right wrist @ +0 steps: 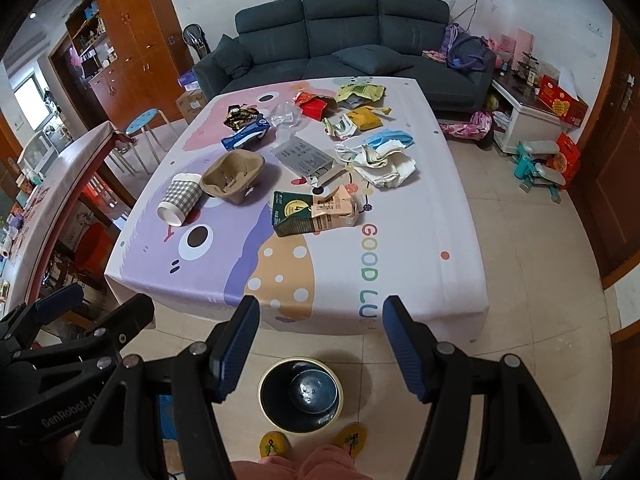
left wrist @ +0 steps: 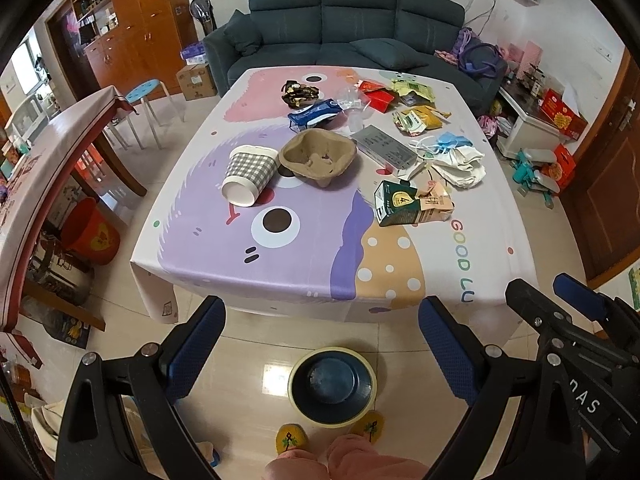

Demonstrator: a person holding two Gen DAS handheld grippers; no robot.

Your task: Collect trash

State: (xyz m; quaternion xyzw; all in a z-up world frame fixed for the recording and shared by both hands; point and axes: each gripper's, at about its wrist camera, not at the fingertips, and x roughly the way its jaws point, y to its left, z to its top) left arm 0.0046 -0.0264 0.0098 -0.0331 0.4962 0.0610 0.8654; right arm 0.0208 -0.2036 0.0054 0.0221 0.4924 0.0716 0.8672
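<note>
Paper checked cup (left wrist: 249,175) looks light, crushable; I'd pinch its rim, both grippers (left wrist: 320,344) (right wrist: 316,340) wide open, empty.

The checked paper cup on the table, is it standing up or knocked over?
Knocked over. The checked paper cup lies on its side on the tablecloth, its round white end facing the camera, beside the cardboard cup carrier.

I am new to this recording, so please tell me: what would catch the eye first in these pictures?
The bright cartoon tablecloth fills the middle, with litter scattered over its far half: a checked paper cup on its side beside a cardboard cup tray, and a torn green carton nearer the right edge. On the floor in front stands a dark bin, between the open left tongs.
</note>
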